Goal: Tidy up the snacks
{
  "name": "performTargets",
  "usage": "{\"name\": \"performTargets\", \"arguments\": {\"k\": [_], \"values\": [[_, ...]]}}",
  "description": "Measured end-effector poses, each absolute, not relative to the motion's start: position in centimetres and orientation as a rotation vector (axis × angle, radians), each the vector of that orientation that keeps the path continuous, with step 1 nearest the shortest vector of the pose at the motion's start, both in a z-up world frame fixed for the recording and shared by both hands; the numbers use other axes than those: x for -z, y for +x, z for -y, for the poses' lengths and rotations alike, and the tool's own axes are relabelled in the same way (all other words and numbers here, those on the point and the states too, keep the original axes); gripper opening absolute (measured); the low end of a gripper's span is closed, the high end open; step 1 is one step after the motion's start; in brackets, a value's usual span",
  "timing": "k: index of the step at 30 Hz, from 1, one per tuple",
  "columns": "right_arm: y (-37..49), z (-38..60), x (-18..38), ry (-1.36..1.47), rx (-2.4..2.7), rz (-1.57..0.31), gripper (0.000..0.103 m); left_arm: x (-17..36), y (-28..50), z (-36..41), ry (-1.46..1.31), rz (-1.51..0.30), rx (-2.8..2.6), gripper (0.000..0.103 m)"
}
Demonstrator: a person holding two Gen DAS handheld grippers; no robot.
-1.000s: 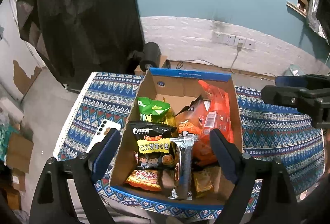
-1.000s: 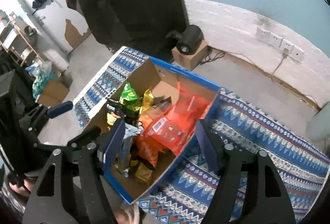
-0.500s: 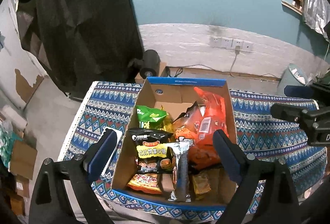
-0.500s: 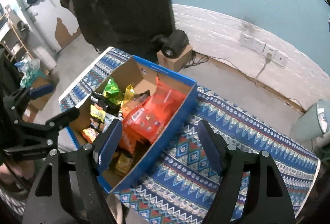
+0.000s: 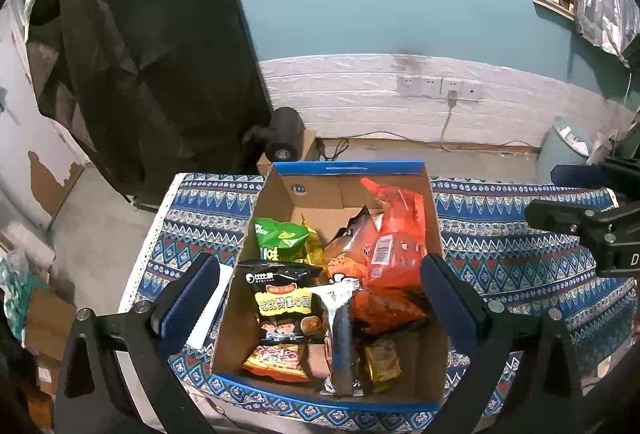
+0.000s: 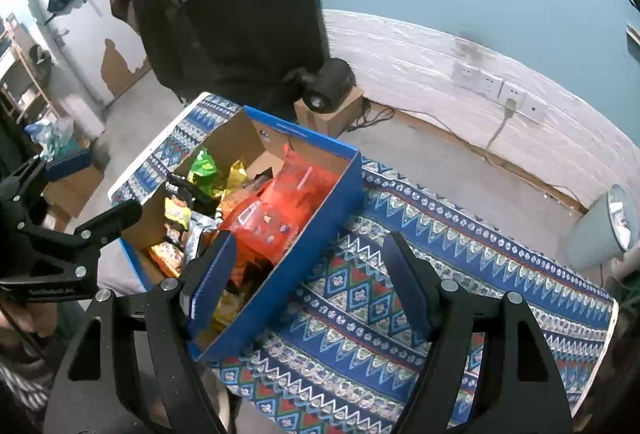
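Note:
A cardboard box (image 5: 348, 167) with blue outer walls stands on the patterned cloth. It holds a big orange-red bag (image 5: 396, 234), a green bag (image 5: 280, 234), a black packet (image 5: 284, 294), a silver bar wrapper (image 5: 340, 334) and several small packets. My left gripper (image 5: 316, 294) hovers above the box's near half, its jaws opening, with nothing pressed between the pads. My right gripper (image 6: 308, 278) hangs open over the box's right wall (image 6: 320, 202) and the cloth, holding nothing. Each gripper shows at the edge of the other's view.
A white phone (image 5: 208, 314) lies on the cloth (image 6: 440, 254) just left of the box. Beyond the table stand a black cylinder on a small carton (image 5: 284, 138), a pale bin (image 6: 600, 230) and a hanging black cloth (image 5: 152, 54).
My left gripper's jaws have spread wider and it has drawn back from the box. The right gripper has shifted right, so the box now sits left in its view.

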State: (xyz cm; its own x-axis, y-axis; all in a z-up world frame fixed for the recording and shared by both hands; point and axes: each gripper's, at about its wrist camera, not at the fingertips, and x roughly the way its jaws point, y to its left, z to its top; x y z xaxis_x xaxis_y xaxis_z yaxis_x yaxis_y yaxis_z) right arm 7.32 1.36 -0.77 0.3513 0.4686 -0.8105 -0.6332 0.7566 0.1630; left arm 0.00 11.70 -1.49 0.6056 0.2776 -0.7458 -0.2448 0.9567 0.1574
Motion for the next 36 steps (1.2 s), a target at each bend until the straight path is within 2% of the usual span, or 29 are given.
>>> {"name": "performTargets", "arguments": {"k": [36], "values": [[7.66,-0.65,0.30,-0.168,-0.713,-0.970,0.075,1.47,-0.13,-11.36,0.020,-0.870,-0.295,0.101]]}}
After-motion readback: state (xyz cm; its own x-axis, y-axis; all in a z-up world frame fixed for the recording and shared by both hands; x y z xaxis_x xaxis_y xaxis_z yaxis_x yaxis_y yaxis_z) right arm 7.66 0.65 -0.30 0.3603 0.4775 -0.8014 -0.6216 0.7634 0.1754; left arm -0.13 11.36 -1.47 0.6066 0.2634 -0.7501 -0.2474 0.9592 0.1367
